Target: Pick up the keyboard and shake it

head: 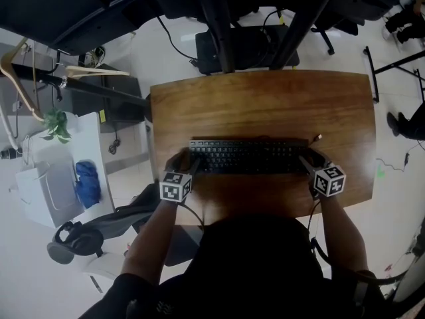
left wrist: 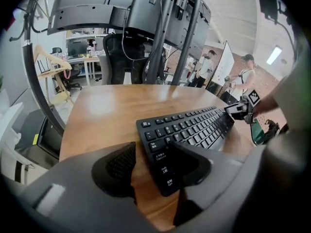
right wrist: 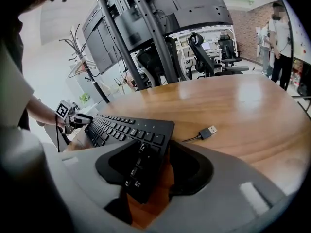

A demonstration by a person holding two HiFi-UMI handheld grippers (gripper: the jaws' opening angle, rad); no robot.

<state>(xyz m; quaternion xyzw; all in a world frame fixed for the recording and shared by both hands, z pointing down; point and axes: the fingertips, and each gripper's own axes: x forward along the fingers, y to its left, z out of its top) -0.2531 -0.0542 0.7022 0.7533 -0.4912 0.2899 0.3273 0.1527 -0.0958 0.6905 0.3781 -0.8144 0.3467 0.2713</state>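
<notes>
Keyboard [head: 247, 157] — Shift, Ctrl legible — lies between released fingers: left gripper [left wrist: 151, 145], right gripper [right wrist: 155, 143].

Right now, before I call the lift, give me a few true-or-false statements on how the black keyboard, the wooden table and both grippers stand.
1. The black rectangular keyboard lies flat on the brown wooden table. True.
2. The left gripper is clamped shut on the keyboard. False: its jaws stand open around the keyboard's left end, with bare wood showing beside one pad.
3. A loose USB plug lies on the table near the keyboard's right end. True.
4. The right gripper hovers far from the keyboard. False: its open jaws straddle the keyboard's right end.
</notes>
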